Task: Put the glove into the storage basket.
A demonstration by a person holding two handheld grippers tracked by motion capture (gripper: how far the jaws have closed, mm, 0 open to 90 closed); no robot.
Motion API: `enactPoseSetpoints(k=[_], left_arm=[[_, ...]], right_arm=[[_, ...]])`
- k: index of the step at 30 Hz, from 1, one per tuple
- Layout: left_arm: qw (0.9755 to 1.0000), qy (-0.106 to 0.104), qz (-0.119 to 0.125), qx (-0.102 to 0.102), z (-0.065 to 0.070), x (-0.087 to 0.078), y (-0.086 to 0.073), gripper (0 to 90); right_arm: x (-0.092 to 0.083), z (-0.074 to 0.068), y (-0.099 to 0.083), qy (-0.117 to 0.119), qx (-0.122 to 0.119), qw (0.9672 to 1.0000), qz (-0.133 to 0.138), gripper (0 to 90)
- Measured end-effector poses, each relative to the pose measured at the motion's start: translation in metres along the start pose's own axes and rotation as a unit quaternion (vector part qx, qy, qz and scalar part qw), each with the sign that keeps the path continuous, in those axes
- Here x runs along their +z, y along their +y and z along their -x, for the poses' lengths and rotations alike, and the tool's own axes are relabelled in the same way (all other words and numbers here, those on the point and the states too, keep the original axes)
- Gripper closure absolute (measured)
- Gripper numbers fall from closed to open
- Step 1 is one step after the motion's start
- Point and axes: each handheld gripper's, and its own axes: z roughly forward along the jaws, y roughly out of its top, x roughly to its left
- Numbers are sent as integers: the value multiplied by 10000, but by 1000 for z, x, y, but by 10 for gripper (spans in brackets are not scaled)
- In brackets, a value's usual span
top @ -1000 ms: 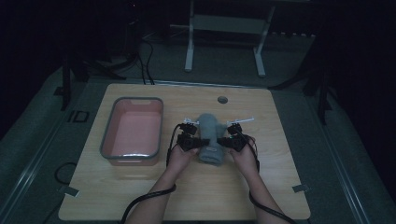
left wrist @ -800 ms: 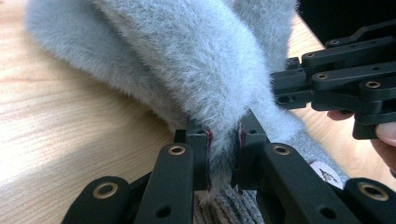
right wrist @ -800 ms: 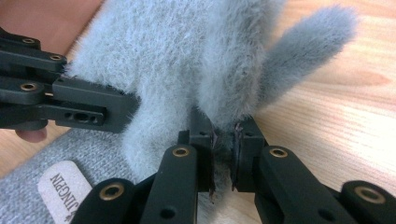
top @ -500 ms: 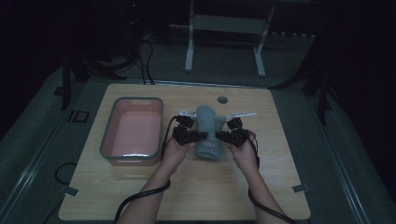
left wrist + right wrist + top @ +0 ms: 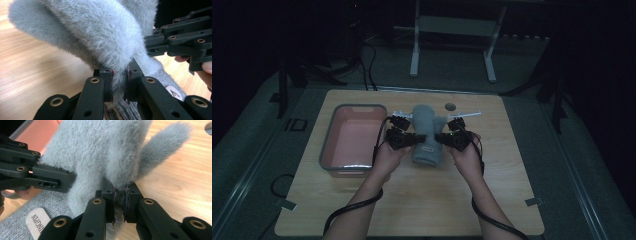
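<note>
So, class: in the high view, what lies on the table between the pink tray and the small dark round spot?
The grey fuzzy mitten, pinched by the left gripper and right gripper; the high view shows it.

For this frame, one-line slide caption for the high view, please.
Both grippers, left gripper and right gripper, pinch a grey fuzzy mitten beside a pink tray.
</note>
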Motion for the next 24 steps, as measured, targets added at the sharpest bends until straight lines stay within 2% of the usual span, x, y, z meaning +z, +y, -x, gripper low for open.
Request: enactPoseSetpoints(k=[3, 11, 17, 24], left_arm=[[10000, 43, 11, 41, -4, -12, 2, 808], [9998, 160, 142, -53, -20, -43, 1, 808], [9991, 375, 207, -53, -31, -71, 1, 808], [9977, 592, 307, -124, -53, -108, -4, 808]], right_arm=[[0, -10, 7, 33, -66, 10000, 14, 820], [8, -39, 26, 127, -222, 9997, 41, 820], [17, -63, 41, 245, -325, 9992, 53, 820], [32, -98, 61, 379, -508, 9980, 45, 820]])
